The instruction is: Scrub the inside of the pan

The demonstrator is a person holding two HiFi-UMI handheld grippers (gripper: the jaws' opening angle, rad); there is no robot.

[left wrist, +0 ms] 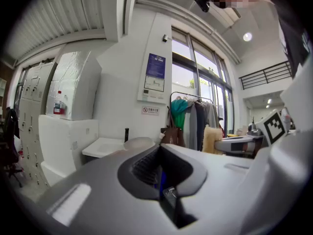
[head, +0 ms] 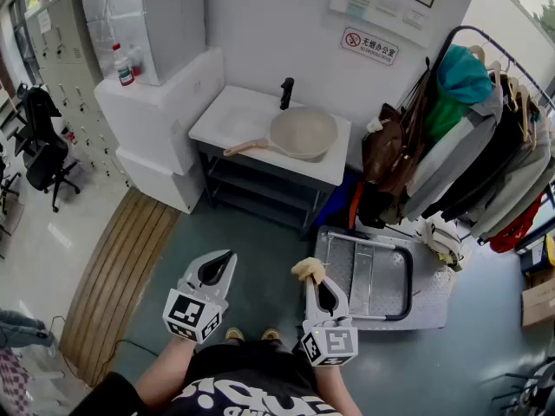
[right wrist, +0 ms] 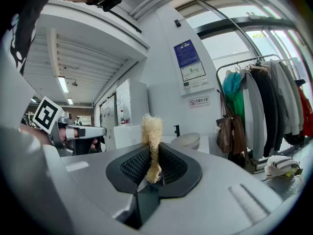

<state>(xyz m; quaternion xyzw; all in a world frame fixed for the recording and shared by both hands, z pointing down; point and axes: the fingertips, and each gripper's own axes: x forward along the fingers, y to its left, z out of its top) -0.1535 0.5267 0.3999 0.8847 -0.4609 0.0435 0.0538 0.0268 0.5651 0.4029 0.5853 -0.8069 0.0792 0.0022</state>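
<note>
From above, we hold two grey grippers out in front of us, both roughly level, well back from the work. The left gripper (head: 224,263) has its jaws pressed together with nothing between them. The right gripper (head: 316,286) is clamped on a pale, straw-coloured fibrous scrubber (head: 307,269) — in the right gripper view the tuft stands upright between the ribbed black pads, its frayed top sticking out above them.

The pan (head: 302,133), beige with a light wooden handle pointing left, sits on a small white table (head: 234,115) against the far wall, across a stretch of grey floor from us. A black post (head: 286,93) stands just behind the pan. To the right a clothes rack (head: 494,146) is hung with coats and bags, and a flat metal cart (head: 373,276) lies on the floor near the right gripper.
</note>
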